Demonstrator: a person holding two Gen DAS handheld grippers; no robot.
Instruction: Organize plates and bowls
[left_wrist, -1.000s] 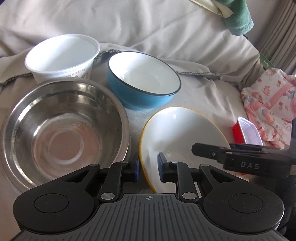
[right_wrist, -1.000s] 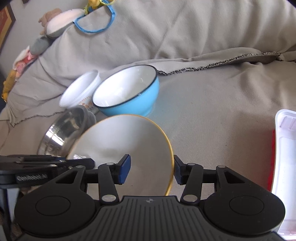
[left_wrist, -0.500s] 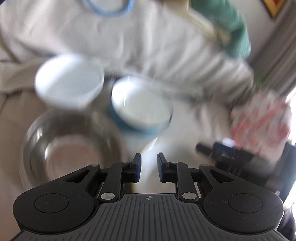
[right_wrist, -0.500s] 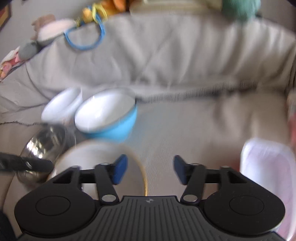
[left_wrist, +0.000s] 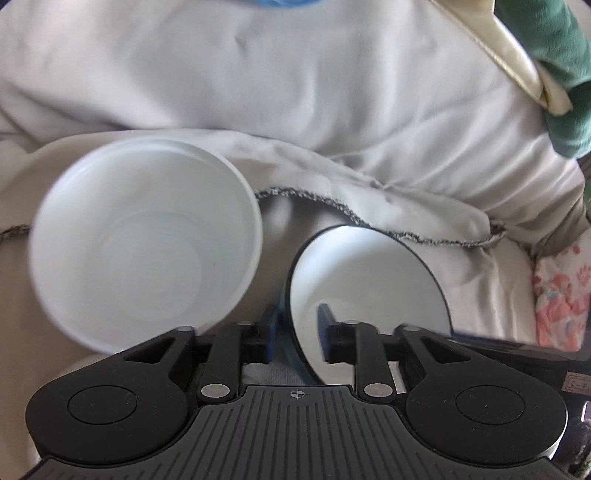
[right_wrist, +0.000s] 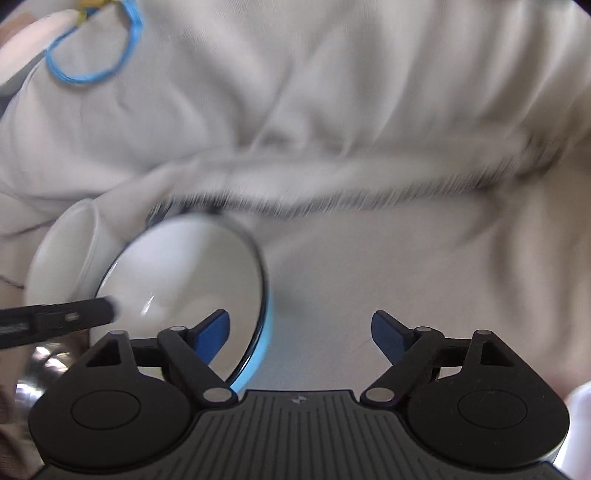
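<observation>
Two bowls: one white tub (left_wrist: 144, 243), one blue bowl (left_wrist: 365, 291) whose rim sits between both grippers' opening, unpressing jaws.

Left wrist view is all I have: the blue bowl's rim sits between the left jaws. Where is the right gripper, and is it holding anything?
Observer: The right gripper holds nothing. Its jaws are opening, wide apart, at the right side of the blue bowl, with no pad pressing on it.
Operator: Is there a metal bowl nearby? I see only the white tub and the blue bowl.
Observer: Yes. A blurred, shiny bit of a metal bowl shows at the lower left of the right wrist view, nearer the camera than the white tub.
</observation>
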